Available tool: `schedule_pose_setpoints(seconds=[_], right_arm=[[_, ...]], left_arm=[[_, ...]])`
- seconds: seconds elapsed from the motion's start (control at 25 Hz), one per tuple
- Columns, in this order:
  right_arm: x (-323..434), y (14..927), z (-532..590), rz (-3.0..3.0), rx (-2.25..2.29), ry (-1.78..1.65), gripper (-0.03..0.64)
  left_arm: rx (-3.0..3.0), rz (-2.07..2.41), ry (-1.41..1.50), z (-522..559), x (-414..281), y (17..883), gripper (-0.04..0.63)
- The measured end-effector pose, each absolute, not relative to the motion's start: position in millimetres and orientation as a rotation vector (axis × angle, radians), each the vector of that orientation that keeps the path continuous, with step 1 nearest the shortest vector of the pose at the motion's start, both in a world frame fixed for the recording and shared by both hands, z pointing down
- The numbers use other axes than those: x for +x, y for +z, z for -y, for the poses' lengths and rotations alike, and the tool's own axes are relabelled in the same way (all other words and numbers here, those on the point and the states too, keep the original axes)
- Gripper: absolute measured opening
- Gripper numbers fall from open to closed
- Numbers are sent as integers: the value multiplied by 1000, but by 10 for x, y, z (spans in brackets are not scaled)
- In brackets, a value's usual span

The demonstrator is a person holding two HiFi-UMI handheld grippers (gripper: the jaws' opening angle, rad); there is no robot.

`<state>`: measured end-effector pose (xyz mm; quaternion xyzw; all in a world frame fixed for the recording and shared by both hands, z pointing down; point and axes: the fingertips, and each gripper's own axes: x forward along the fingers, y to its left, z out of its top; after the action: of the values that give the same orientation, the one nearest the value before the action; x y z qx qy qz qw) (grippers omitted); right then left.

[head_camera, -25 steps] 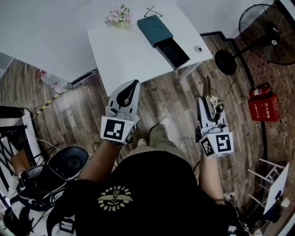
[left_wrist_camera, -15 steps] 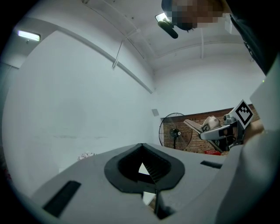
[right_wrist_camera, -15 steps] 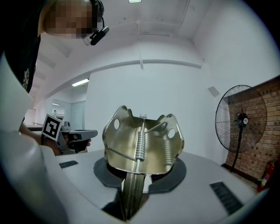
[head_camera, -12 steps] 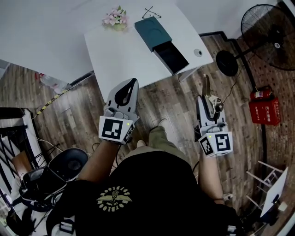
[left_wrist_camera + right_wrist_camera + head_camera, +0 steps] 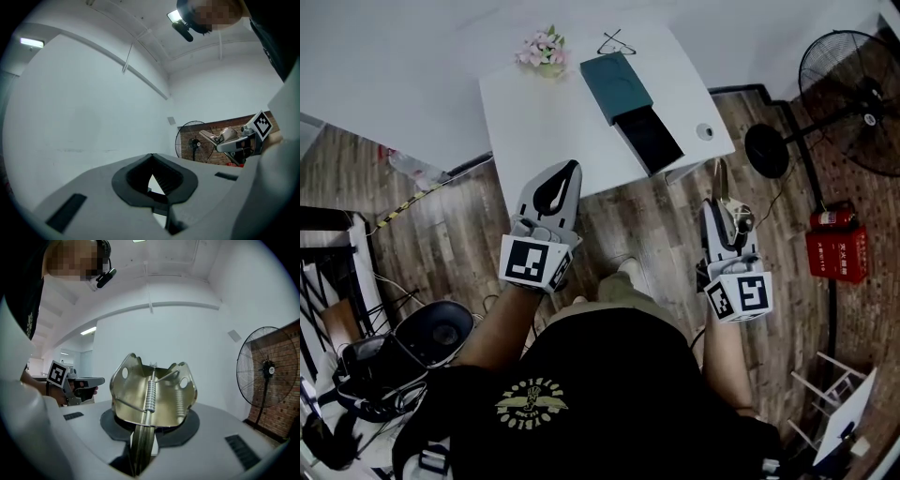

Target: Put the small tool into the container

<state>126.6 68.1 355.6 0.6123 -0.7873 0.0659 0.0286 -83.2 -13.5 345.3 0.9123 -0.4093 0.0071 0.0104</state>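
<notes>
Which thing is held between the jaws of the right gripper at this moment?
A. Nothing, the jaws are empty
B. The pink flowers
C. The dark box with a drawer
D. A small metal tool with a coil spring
D: the right gripper view shows the right gripper closed on the small tool, which is yellowish metal with a coil spring down its middle.

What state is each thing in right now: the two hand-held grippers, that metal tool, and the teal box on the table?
left gripper: shut, nothing between its fingers.
right gripper: shut on the metal tool.
metal tool: clamped, in the air, not yet in the container.
teal container: resting on the white table.
drawer: slid open, looks empty.
</notes>
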Motion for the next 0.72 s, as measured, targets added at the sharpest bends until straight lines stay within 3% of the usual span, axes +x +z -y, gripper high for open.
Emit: schedule_pose_setpoints(seconds=[0.72], right_arm=[[1917, 3483, 151, 2568, 1753, 186, 94]], left_arm=[[2768, 1460, 1, 686, -294, 3319, 6]])
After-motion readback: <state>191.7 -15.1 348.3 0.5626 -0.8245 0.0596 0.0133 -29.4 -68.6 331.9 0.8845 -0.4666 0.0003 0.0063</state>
